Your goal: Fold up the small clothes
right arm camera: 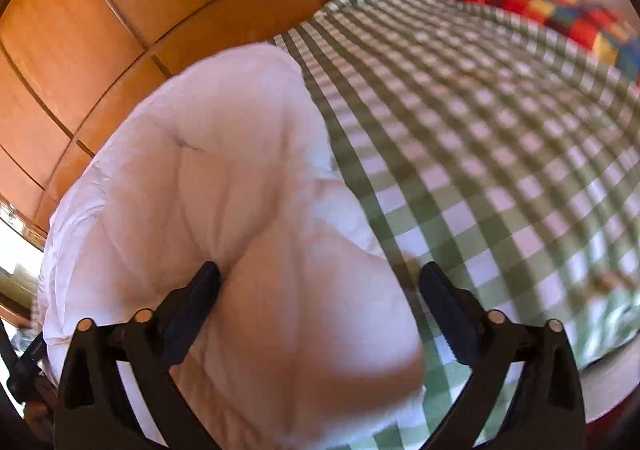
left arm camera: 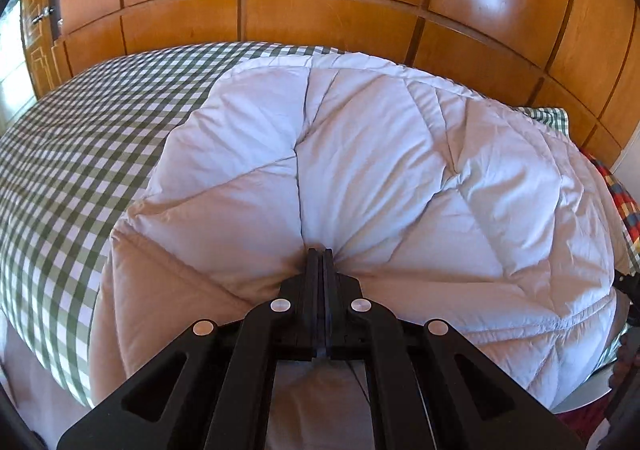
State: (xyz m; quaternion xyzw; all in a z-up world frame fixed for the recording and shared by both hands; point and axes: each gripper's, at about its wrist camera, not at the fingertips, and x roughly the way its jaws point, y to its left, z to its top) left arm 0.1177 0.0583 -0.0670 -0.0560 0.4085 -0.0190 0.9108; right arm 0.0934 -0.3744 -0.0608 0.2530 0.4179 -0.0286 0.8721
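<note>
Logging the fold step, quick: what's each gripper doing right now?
Left gripper: shut on the white quilted piece.
Right gripper: open, jaws wide; the quilted piece bulges between them, not clamped.

The white quilted duvet [left arm camera: 360,177] bulges over the near part of the bed and blocks low passage there. To its left in the left wrist view, the green checked sheet [left arm camera: 80,153] lies flat and open. Beyond the duvet, the wooden wardrobe doors [left arm camera: 320,9] wall off the far side. A multicoloured pillow [right arm camera: 560,13] occupies the sheet's far corner, well away from the duvet.

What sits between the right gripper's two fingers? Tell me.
A bulge of the white quilted cover, between the open right gripper fingers, shown in the right wrist view.
</note>
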